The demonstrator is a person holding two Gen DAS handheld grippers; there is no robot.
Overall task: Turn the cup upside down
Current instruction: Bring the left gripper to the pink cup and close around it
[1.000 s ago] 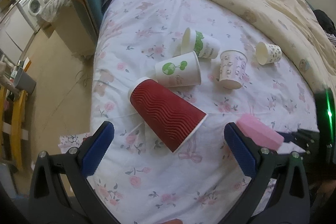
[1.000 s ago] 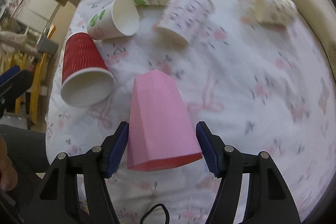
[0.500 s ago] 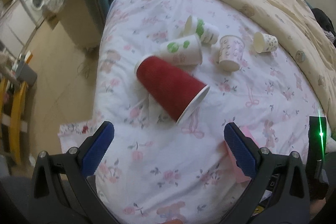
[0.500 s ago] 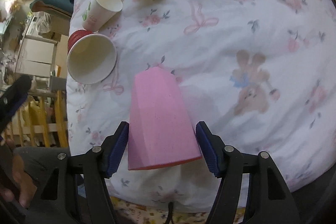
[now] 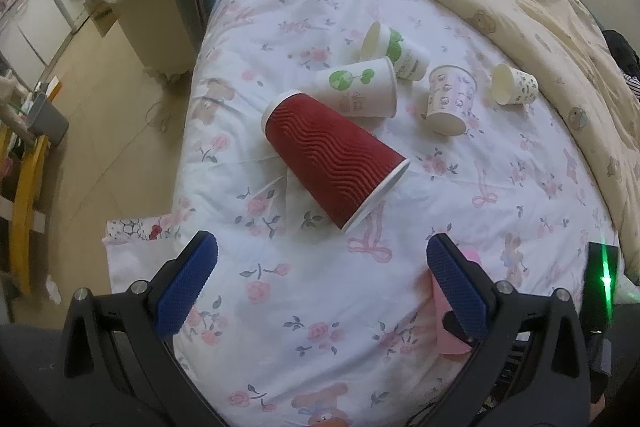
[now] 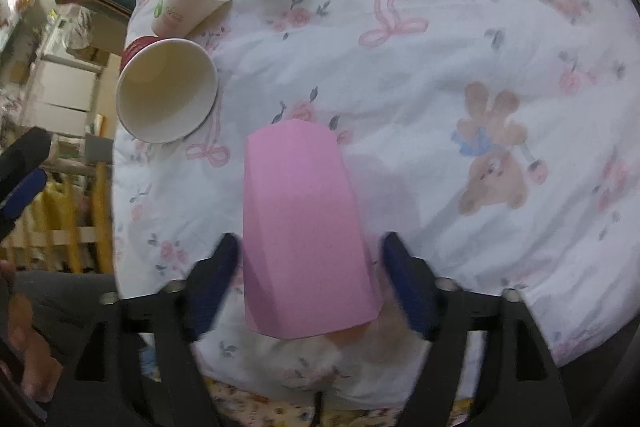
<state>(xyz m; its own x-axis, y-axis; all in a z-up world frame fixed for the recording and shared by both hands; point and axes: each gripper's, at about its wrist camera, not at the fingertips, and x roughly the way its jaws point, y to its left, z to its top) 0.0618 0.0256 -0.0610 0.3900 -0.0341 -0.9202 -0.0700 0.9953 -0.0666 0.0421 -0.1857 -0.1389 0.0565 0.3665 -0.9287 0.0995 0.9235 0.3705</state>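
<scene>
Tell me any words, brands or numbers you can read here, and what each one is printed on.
Nothing reads clearly.
Green-leaf cup: dark lettering, too small and blurred.
Green-tree cup: faint script below the tree, unreadable.
Pink-patterned cup: pictures only, as far as I can tell.
Red cup and pink cup: no text visible.
</scene>
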